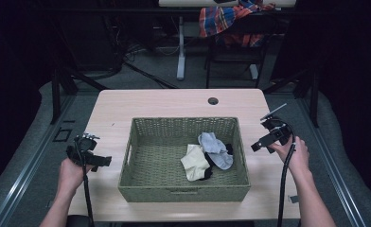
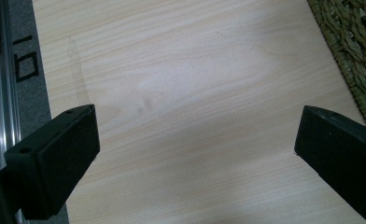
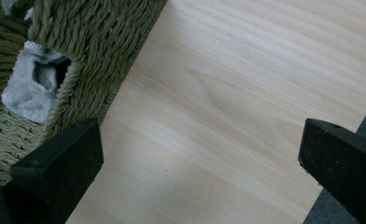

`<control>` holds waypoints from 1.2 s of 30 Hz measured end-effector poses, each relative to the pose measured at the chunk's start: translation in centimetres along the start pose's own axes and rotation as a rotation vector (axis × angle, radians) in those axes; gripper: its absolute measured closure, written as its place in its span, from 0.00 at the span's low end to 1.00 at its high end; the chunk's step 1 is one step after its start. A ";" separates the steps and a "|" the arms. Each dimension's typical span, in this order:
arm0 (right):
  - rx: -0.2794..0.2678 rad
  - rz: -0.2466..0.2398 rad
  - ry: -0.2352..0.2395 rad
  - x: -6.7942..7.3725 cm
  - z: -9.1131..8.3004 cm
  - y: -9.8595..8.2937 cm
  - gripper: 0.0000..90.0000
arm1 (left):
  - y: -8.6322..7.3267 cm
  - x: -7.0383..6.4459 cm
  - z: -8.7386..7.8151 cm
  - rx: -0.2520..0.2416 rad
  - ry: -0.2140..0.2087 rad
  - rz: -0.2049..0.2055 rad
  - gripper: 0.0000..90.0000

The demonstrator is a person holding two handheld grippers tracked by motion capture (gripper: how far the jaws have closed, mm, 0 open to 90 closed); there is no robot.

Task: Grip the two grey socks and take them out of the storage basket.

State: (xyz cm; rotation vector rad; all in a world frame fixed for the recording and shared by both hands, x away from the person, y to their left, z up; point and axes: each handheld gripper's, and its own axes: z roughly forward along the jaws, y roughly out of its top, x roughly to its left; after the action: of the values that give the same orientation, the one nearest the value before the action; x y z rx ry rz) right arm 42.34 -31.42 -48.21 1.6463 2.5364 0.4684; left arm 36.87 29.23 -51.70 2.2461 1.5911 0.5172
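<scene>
A green woven basket [image 1: 141, 187] stands on the middle of the light wooden desk [image 1: 150, 101], its near wall close to the desk's front edge. Inside it, toward the right wall, lie a few socks in a loose heap: a grey sock [image 1: 216, 149] on top and farthest back, a cream sock [image 1: 194, 162] just beside it toward the front, and a black sock [image 1: 208, 165] partly hidden under both, touching them.

The left tongs [image 1: 103, 161] hang over the desk's left edge, held in the person's left hand [image 1: 71, 174], well apart from the basket's left wall. In the left gripper view the jaws stand spread wide with nothing but bare desk [image 2: 195, 93] between them, and a strip of the basket [image 2: 354, 56] shows at the upper right, beyond the jaw there.

The right tongs [image 1: 256, 146] hang over the desk near its right edge, just beside the basket's right wall, held in the right hand [image 1: 297, 156]; a cable trails back from them along the forearm. In the right gripper view the jaws are likewise spread wide and hold nothing. Bare desk [image 3: 228, 107] lies between them, and the basket's [image 3: 97, 56] wall sits at the upper left, with the grey sock [image 3: 29, 93] visible through the handle opening in the weave.

Behind the desk, a plaid cloth [image 1: 231, 21] hangs over a dark chair.
</scene>
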 end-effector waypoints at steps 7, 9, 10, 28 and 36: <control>0.022 -0.029 0.002 0.0 -0.2 0.2 0.00 | 0.0 0.0 0.1 0.000 -0.005 -0.001 0.00; 0.013 -0.033 -0.002 0.1 -0.3 0.3 0.00 | 0.0 0.0 0.1 -0.001 -0.005 -0.001 0.00; 0.003 -0.039 -0.009 0.3 -0.4 0.4 0.00 | -0.1 0.1 0.1 0.002 -0.009 -0.005 0.00; -0.021 -0.035 0.019 0.5 -2.9 0.8 0.00 | 0.1 -0.1 0.2 0.002 -0.017 -0.004 0.00; -0.045 -0.037 0.036 0.9 -4.2 1.3 0.00 | 0.2 -0.2 0.2 0.002 -0.019 -0.008 0.00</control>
State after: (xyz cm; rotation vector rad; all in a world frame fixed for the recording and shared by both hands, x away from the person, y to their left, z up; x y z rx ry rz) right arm 42.15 -30.94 -43.73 1.5870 2.5574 0.5521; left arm 37.05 28.95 -51.83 2.2384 1.5912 0.4915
